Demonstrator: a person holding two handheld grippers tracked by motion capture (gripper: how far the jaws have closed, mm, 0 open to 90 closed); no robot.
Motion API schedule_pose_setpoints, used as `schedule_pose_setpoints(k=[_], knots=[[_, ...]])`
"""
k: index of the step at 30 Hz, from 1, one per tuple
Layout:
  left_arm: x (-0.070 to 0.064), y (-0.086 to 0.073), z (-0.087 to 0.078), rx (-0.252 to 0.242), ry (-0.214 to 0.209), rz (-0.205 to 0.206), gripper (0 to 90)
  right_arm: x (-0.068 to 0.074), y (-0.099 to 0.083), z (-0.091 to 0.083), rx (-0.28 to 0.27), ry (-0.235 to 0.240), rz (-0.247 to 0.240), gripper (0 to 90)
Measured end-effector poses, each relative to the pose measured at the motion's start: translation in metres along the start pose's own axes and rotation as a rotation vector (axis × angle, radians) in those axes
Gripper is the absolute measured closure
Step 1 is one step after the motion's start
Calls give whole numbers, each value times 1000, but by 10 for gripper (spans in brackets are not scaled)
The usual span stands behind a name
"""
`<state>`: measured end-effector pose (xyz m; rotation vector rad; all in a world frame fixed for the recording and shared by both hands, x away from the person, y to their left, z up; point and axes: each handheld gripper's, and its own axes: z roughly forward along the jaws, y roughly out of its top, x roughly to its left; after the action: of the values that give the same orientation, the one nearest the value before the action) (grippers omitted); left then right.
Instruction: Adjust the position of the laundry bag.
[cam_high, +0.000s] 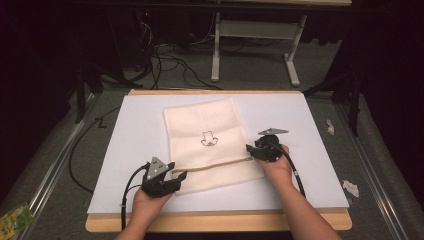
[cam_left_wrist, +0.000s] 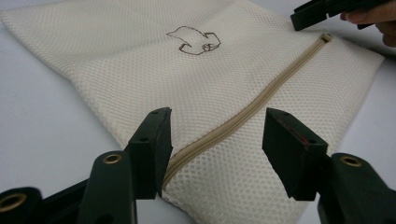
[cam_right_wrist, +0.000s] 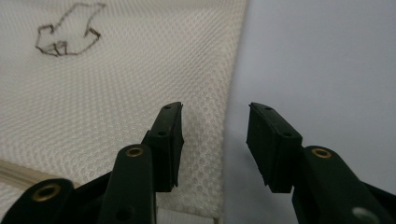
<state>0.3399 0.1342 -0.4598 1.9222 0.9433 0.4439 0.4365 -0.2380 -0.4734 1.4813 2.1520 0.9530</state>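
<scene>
**Inspector A:** Starting with the high view. What is lying on the table?

**Inspector B:** A cream mesh zip bag is lying flat on a white sheet covering a wooden board. A tan zipper is running across the bag's near part, and a small dark outline drawing is sitting near its middle. The left gripper is resting at the zipper's left end; the right gripper is sitting at the bag's right edge, near the zipper's other end. A hand is holding each one.

**Inspector A:** Jaw state from there?

**Inspector B:** Too small to judge from above. Moving to the left gripper view: the left gripper is standing with jaws wide apart, holding nothing. The zipper is passing between them, its near end just beside the left-hand jaw. The bag is stretching away, the drawing beyond. The other gripper is showing at the top right, by the zipper's far end.

**Inspector A:** And the right gripper view?

**Inspector B:** The right gripper is likewise spread wide and gripping nothing. The bag's edge is running between the jaws: one jaw is over the mesh, the other over the white sheet. The drawing is showing at the upper left.
</scene>
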Motion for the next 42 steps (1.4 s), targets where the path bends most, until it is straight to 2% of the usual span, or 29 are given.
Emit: schedule_pose_setpoints(k=[1, 2, 3, 4, 8, 11, 17, 21, 25, 28, 29, 31, 34, 35, 36, 37, 38, 40, 42], knots=[[0, 0, -1, -3, 7, 4, 409, 2, 0, 2, 10, -6, -6, 645], [1, 0, -2, -5, 7, 4, 403, 5, -1, 2, 10, -22, -23, 761], [2, 0, -2, -9, 10, 1, 402, 5, 0, 1, 17, -11, -28, 844], [2, 0, -2, -11, 7, -2, 399, 4, 0, 0, 21, 8, -24, 871], [4, 1, -3, 8, -14, -29, 406, 2, -5, -9, 30, 19, -48, 882], [3, 1, -3, 9, -17, -25, 407, 0, -13, -20, 26, 26, -51, 881], [1, 2, 0, 13, -34, -21, 407, -8, -38, -50, 16, 25, -61, 878], [-1, 2, 2, 25, -44, -12, 407, -20, -51, -72, 13, 8, -46, 868], [-2, 2, 3, 24, -41, -20, 407, -30, -59, -85, 4, -21, -41, 737], [-2, 2, 2, 7, -47, -17, 408, -35, -63, -104, -35, -8, -5, 651], [-2, 2, 2, 3, -50, -14, 408, -37, -66, -112, -42, -3, 20, 626], [-2, 2, 1, -11, -49, -15, 404, -38, -75, -121, -52, 6, 48, 606], [0, 2, 1, -35, -42, -26, 399, -36, -94, -122, -84, 5, 76, 605], [0, 2, 1, -33, -38, -41, 399, -36, -103, -120, -84, 26, 99, 603], [1, 2, 2, -31, -30, -58, 399, -36, -106, -117, -53, 53, 103, 587], [1, 2, 2, -30, -30, -68, 399, -34, -106, -116, -42, 58, 75, 608], [1, 1, 2, -29, -27, -73, 399, -32, -106, -116, -49, 41, 45, 608], [1, 0, 2, -29, -25, -66, 399, -34, -105, -115, -59, 48, 81, 599], [1, 0, 2, -38, -21, -65, 399, -32, -102, -112, -53, 48, 72, 596]])
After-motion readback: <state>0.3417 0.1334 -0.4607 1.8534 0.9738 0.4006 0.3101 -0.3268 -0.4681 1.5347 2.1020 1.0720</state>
